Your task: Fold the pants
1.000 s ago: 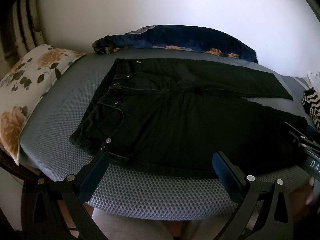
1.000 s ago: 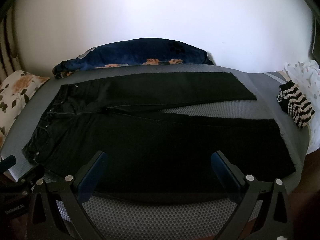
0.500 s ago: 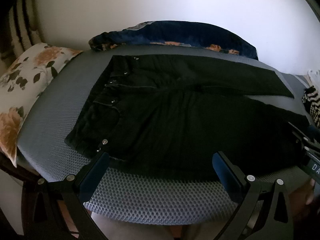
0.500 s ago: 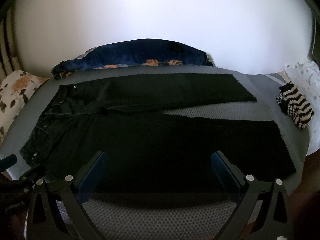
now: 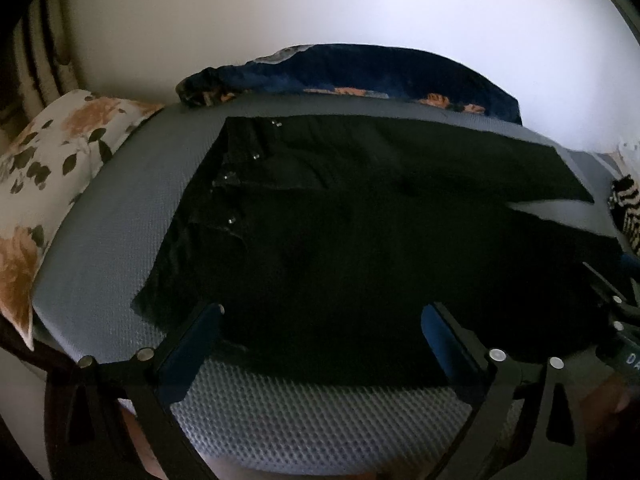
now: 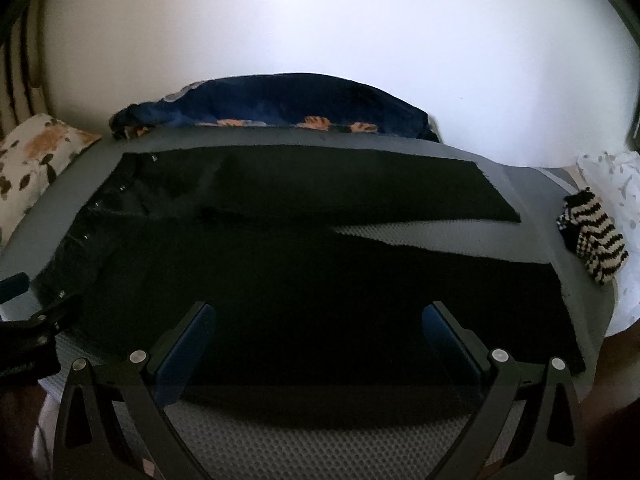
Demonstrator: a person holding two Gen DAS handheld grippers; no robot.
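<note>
Black pants point(image 5: 340, 232) lie spread flat on a grey mesh-covered surface point(image 5: 120, 216), waistband to the left, both legs running right with a narrow gap between them point(image 6: 400, 230). My left gripper point(image 5: 322, 328) hovers open over the near edge of the pants close to the waist, nothing between its blue pads. My right gripper point(image 6: 320, 328) hangs open over the near leg point(image 6: 320, 292), also holding nothing. Each gripper shows at the edge of the other's view: the right gripper point(image 5: 616, 320), the left gripper point(image 6: 28, 320).
A dark blue floral blanket point(image 6: 280, 102) is bunched along the far edge against the white wall. A floral pillow point(image 5: 44, 168) sits at the left. A black-and-white striped knit item point(image 6: 594, 236) and white patterned cloth point(image 6: 616, 184) lie at the right.
Both grippers have moved forward and lower toward the pants; the near hem now sits between the fingers. The pants have not moved.
</note>
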